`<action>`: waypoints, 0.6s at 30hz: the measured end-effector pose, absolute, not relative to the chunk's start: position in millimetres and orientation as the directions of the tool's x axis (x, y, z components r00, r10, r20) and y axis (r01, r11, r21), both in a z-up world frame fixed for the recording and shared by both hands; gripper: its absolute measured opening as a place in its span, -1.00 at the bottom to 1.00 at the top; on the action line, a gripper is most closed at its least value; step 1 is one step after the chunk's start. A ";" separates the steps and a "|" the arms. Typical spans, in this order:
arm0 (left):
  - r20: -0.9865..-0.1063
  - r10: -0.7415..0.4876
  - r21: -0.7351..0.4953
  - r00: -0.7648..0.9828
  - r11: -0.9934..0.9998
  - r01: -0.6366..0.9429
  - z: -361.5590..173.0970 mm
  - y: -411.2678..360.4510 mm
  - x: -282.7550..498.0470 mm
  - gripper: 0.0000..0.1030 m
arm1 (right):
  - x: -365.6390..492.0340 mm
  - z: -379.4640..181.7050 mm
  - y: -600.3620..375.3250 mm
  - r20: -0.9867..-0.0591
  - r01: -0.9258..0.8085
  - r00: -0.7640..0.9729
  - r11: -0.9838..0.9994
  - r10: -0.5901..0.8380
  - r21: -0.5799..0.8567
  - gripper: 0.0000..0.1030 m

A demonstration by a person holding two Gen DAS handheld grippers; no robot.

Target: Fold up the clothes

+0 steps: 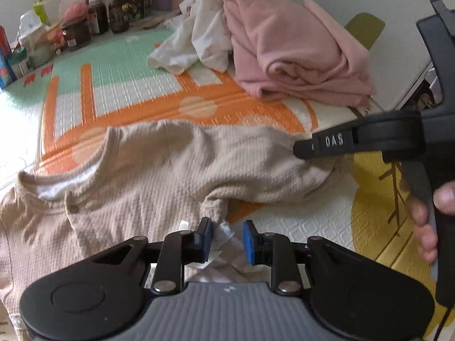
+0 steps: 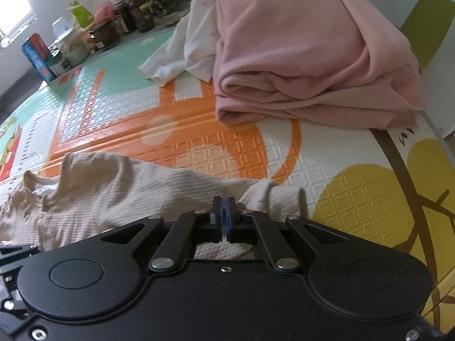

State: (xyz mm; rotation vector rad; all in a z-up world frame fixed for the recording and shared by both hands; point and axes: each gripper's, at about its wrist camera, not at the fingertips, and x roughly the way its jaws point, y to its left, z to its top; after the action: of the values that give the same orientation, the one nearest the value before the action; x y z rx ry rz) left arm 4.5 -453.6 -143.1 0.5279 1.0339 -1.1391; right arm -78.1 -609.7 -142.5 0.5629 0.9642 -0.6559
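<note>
A beige waffle-knit top with a ribbed round neckline and a small button placket [image 1: 148, 182] lies spread and rumpled across the near part of a padded, embossed play mat printed in orange, mint, white and yellow [image 1: 136, 96]; a white inner layer shows through the neck opening. In the left wrist view the left gripper [image 1: 226, 240] hovers over the garment's near edge with its blue-padded jaws partly spread, and a bit of thin whitish fabric or film sits in the gap, though motion blur makes it unclear whether the pads press on it. The right gripper [image 2: 224, 216] has its jaws pressed together over the beige knit near a bunched sleeve end; whether cloth is pinched between the pads cannot be made out, since the black body hides the tips. From the left camera it reaches in from the right edge, with the person's fingers [image 1: 426, 227] wrapped on its handle. Farther back a soft pink fleece-like garment, loosely folded in thick rolls [image 2: 298, 65], rests on the mat, touching a crumpled white cotton piece [image 1: 196, 39]. A row of dark glass bottles and jars [image 1: 113, 14] lines the far edge, blurred and partly cut off.
</note>
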 end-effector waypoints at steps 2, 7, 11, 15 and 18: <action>-0.877 -0.477 -0.140 0.052 0.358 0.923 -145.0 -451.8 1.2 -0.50 | -77.3 -146.0 -613.0 -0.879 0.728 0.403 0.672 -0.256 0.138 -0.99; -0.884 -0.466 -0.130 0.043 0.334 0.934 -147.2 -448.7 -4.9 -0.49 | -73.5 -150.9 -619.2 -0.878 0.728 0.392 0.676 -0.275 0.113 -1.00; -0.888 -0.459 -0.119 0.033 0.298 0.947 -148.0 -447.0 -8.4 -0.47 | -70.6 -152.8 -624.2 -0.877 0.732 0.384 0.674 -0.291 0.097 -1.00; -0.886 -0.463 -0.126 0.028 0.297 0.946 -146.9 -446.0 -7.0 -0.46 | -67.7 -153.6 -628.0 -0.872 0.747 0.359 0.662 -0.333 0.055 -1.00; -0.879 -0.477 -0.145 0.023 0.312 0.939 -142.2 -445.4 -2.4 -0.46 | -71.3 -151.3 -631.7 -0.870 0.760 0.364 0.646 -0.332 0.072 -1.00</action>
State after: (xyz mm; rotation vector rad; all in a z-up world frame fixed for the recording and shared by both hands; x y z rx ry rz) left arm -2.4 -445.4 -142.2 0.5704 1.0293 -1.1933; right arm -71.3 -631.7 -151.3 0.5176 0.9588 -0.7440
